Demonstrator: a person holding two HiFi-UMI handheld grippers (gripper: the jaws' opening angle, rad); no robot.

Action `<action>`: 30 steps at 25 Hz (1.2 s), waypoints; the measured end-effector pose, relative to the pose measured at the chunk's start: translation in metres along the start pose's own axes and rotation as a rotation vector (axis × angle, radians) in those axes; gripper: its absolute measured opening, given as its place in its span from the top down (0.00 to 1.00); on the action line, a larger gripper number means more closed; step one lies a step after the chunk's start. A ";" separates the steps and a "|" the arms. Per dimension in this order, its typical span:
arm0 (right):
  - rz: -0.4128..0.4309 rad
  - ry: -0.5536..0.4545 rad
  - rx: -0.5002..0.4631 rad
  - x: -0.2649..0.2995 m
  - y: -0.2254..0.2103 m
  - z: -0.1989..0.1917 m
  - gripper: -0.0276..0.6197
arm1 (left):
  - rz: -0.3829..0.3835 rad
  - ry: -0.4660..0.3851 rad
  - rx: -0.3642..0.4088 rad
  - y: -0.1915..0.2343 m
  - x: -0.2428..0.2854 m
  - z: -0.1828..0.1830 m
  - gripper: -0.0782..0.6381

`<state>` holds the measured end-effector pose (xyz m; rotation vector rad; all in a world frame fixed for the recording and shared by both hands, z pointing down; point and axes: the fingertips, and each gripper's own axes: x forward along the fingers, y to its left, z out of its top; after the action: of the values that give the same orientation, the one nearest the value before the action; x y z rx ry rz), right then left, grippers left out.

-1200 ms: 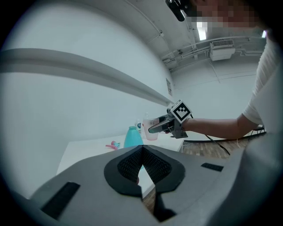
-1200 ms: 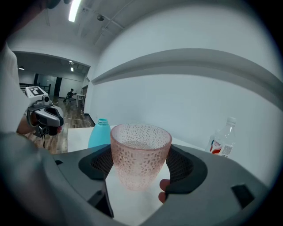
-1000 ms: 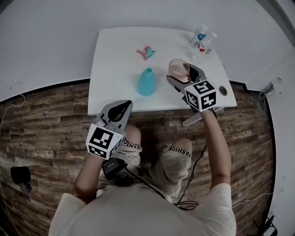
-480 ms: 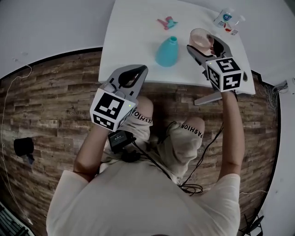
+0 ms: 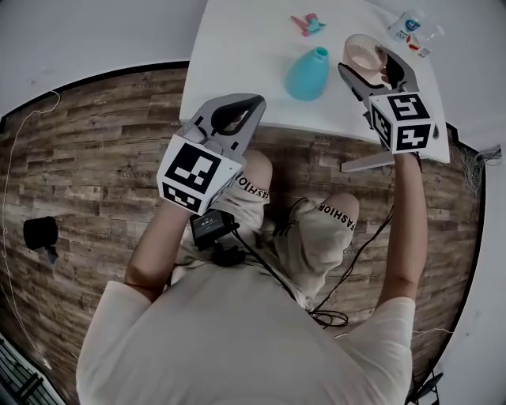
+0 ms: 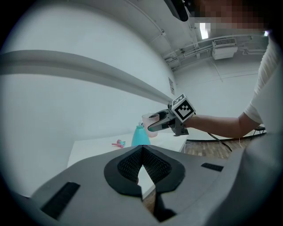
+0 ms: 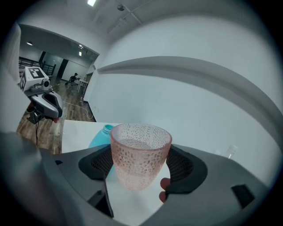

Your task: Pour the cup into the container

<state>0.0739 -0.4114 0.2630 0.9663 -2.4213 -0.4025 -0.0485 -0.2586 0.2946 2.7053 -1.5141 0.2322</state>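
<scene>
A pink dimpled cup [image 5: 364, 49] stands upright between the jaws of my right gripper [image 5: 371, 66], which is shut on it over the white table [image 5: 237, 55]. In the right gripper view the cup [image 7: 139, 152] fills the gap of the right gripper [image 7: 139, 170]. The teal flask-shaped container [image 5: 307, 73] sits just left of the cup, its narrow mouth open; it shows behind the cup [image 7: 101, 135] and in the left gripper view [image 6: 140, 136]. My left gripper [image 5: 254, 103] hovers at the table's front edge, shut and empty, pads [image 6: 152, 167] meeting.
A small pink and teal object [image 5: 307, 24] lies at the back of the table. A clear bottle with a blue label [image 5: 405, 24] stands at the back right. Wood floor [image 5: 95, 158] lies in front, and a cable [image 5: 269, 269] runs across the person's lap.
The left gripper has risen from over the lap up to the table's front edge. The right gripper still holds the cup beside the container. The head view has tilted down.
</scene>
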 end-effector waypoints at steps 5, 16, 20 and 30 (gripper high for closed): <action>-0.010 0.004 -0.025 0.001 0.004 0.002 0.38 | -0.006 -0.002 -0.004 -0.002 -0.001 -0.002 0.87; -0.044 0.035 -0.114 0.004 0.004 0.007 0.38 | -0.024 0.001 -0.010 -0.007 0.003 -0.002 0.87; -0.063 0.044 -0.151 0.004 0.002 0.007 0.38 | -0.031 0.006 -0.012 -0.010 0.004 -0.004 0.87; -0.079 0.047 -0.192 0.004 0.000 0.016 0.38 | -0.032 0.008 -0.012 -0.010 0.003 -0.004 0.87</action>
<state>0.0626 -0.4126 0.2507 0.9771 -2.2596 -0.6216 -0.0391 -0.2557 0.2994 2.7132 -1.4647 0.2311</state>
